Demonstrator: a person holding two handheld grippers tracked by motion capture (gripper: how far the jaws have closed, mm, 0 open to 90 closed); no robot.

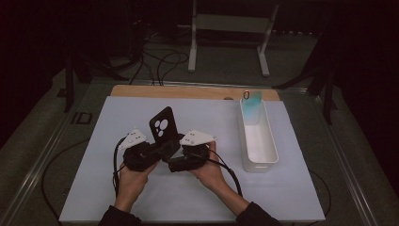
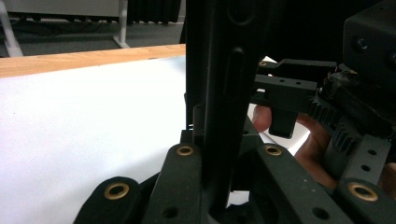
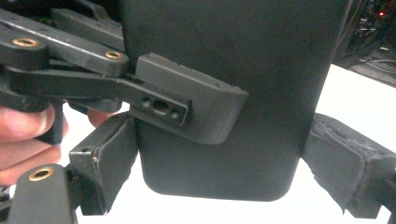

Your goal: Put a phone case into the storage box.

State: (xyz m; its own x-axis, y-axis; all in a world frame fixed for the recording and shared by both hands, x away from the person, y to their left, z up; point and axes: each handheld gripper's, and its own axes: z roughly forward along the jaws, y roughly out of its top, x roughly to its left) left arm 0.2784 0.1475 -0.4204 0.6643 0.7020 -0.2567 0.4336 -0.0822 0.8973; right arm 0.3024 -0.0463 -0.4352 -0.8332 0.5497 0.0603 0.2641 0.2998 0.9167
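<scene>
The black phone case (image 1: pixel 162 126) stands tilted above the white mat (image 1: pixel 94 188), near the table's middle, held between your two grippers, camera cutouts showing toward the high cam. Your left gripper (image 1: pixel 141 153) is clamped on its thin edge; in the left gripper view the case (image 2: pixel 224 93) runs up between the jaws. Your right gripper (image 1: pixel 186 157) straddles the case's width, w/ its pads (image 3: pixel 109 158) set at both side edges of the case (image 3: pixel 219 93); contact on the far pad I can't confirm, so can't tell if it's gripping.

Risk, imo: a soft case flexes, so squeezing across the width could bow it and pop it out of the left jaws. Twisting the grippers against each other could do the same.

Both hands sit close together, wrists low, forearms angled inward. White bin (image 1: pixel 263 162) sits well apart at right.
</scene>
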